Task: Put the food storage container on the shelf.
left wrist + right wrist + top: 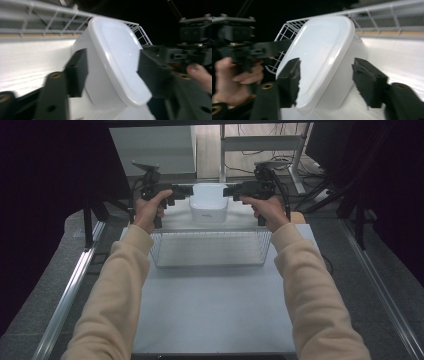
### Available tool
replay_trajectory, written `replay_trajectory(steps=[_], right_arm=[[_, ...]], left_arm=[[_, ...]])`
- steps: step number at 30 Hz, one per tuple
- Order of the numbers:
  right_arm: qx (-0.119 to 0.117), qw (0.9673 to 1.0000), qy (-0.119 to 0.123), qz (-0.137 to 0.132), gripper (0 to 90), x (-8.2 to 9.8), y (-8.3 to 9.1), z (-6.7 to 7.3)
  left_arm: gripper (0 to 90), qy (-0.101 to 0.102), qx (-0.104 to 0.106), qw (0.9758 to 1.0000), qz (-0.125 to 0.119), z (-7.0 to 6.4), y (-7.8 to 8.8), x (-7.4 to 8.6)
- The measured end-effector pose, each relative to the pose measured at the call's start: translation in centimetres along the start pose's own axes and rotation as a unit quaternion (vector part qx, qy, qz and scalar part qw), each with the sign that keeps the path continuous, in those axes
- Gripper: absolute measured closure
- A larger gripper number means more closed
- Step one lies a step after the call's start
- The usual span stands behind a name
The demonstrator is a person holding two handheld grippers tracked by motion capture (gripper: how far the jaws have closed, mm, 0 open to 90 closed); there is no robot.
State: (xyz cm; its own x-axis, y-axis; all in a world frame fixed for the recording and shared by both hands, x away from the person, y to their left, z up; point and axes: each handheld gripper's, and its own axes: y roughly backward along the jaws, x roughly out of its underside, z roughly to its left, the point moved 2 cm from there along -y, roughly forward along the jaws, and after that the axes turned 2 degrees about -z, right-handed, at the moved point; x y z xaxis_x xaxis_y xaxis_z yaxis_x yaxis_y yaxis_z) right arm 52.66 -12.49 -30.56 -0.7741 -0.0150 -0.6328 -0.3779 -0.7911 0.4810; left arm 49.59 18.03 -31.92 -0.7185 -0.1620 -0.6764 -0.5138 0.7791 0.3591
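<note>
Nearest the person, a white wire basket [210, 249] is sitting on the white tabletop [210, 310]. Just beyond and above its far rim, a white lidded plastic container [208, 201] is hanging between the two tools. The left gripper [181, 193] is reaching in from the container's left end, the right gripper [234, 190] from its right, both equally near. In the gripper views each pair of jaws is spreading wide, straddling the lid edge; whether the pads are actually pressing is unclear.

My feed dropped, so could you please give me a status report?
Left gripper, right gripper open, flanking white tub. Tub lidded, beyond wire basket. No obstruction.
</note>
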Motion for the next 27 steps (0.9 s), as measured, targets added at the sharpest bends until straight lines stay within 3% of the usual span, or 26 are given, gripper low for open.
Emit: replay_trajectory(steps=[3,6,11,14,15,16,18,20,24,27], right_arm=[[0.021,0.9983,0.052,-0.013,32.5,0.5,1.3,1.1],[0.034,0.9935,0.105,-0.024,30.4,1.8,2.5,1.6],[0.030,0.9883,0.145,-0.038,29.3,4.8,4.4,1.2],[0.030,0.9848,0.164,-0.051,28.7,6.8,6.1,1.2],[0.030,0.9848,0.164,-0.051,28.7,6.8,6.1,1.2],[0.026,0.9830,0.173,-0.057,27.9,8.6,7.3,1.2],[0.027,0.9813,0.180,-0.062,27.3,10.1,8.3,1.2],[0.034,0.9798,0.186,-0.065,26.4,12.0,9.2,1.0],[0.052,0.9764,0.201,-0.058,24.6,16.2,10.2,0.0],[0.054,0.9757,0.207,-0.046,24.3,18.9,10.4,-1.1]], left_arm=[[34.7,-0.041,-0.016,0.9987,-0.025,-1.3,1.8,0.6],[32.3,-0.074,-0.026,0.9962,-0.038,-2.3,3.5,1.9],[30.4,-0.131,-0.060,0.9890,-0.031,-3.4,5.5,5.5],[29.1,-0.141,-0.067,0.9874,-0.028,-3.6,6.3,8.0],[28.8,-0.141,-0.067,0.9874,-0.028,-3.6,6.3,8.0],[28.5,-0.146,-0.071,0.9863,-0.030,-3.7,6.6,9.1],[27.8,-0.162,-0.078,0.9833,-0.028,-3.9,7.1,11.8],[27.2,-0.164,-0.073,0.9836,-0.019,-4.1,7.1,14.0],[25.1,-0.179,-0.092,0.9795,0.002,-3.8,7.1,18.1],[24.4,-0.170,-0.101,0.9801,0.012,-3.0,6.9,20.7]])
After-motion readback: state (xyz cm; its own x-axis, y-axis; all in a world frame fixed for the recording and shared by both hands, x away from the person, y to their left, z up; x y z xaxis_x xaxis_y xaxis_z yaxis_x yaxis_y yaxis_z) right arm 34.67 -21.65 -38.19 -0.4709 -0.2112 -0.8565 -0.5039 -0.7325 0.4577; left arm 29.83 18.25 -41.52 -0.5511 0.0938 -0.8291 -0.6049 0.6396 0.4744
